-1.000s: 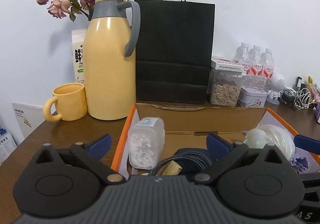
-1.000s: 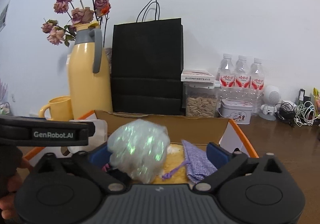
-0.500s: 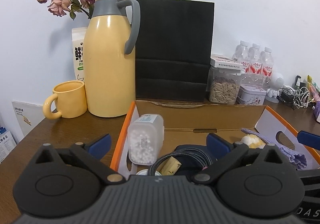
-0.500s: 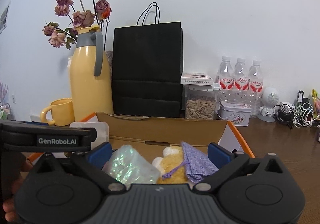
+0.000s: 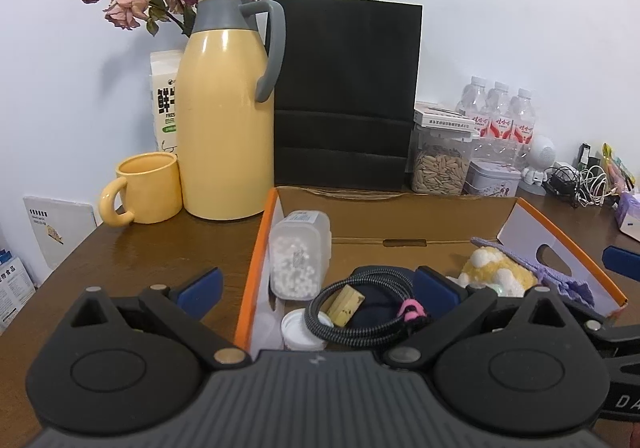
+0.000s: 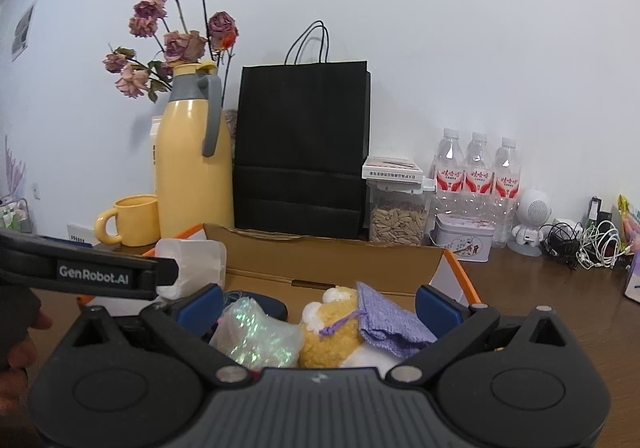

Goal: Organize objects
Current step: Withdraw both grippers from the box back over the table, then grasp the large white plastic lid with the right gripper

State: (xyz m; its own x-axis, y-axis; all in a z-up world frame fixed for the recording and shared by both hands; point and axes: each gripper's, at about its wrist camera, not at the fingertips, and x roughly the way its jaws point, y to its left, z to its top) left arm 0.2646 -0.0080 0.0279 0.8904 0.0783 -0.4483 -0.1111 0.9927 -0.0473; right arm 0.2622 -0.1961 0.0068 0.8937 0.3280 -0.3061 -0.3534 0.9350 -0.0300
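An open cardboard box (image 5: 400, 218) with orange edges sits on the brown table. It holds a clear jar of white beads (image 5: 300, 254), a coiled black cable (image 5: 360, 312), a cork (image 5: 345, 302), a yellow plush (image 5: 496, 274) and a purple pouch (image 6: 390, 322). An iridescent bag (image 6: 256, 336) lies in the box, free of the fingers. My left gripper (image 5: 318, 288) is open and empty over the box's near left. My right gripper (image 6: 318, 306) is open and empty above the bag and plush.
Behind the box stand a yellow thermos (image 5: 224, 112), a yellow mug (image 5: 146, 188), a black paper bag (image 5: 346, 92), a seed jar (image 5: 440, 164), a tin (image 5: 494, 178) and water bottles (image 5: 496, 116). Tangled cables (image 6: 588, 244) lie at the right. The left gripper's body (image 6: 80, 272) crosses the right wrist view.
The right gripper lowered the iridescent bag into the box and let it go, then rose slightly. The left gripper stayed open, shifting a little.
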